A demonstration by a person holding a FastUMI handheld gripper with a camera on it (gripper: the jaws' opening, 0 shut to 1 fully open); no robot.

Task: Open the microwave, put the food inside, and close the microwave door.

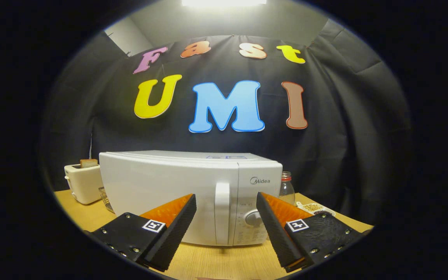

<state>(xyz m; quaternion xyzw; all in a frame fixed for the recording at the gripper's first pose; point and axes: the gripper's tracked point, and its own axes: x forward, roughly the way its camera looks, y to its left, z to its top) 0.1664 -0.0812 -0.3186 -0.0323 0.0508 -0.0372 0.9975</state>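
Tongs (226, 200) spread, microwave (177, 190) shut, dial (253, 217) half-hidden

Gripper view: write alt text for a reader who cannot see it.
A closed white microwave stands on a wooden table, its door handle just beyond the open tongs. A toaster holding bread stands beside it.
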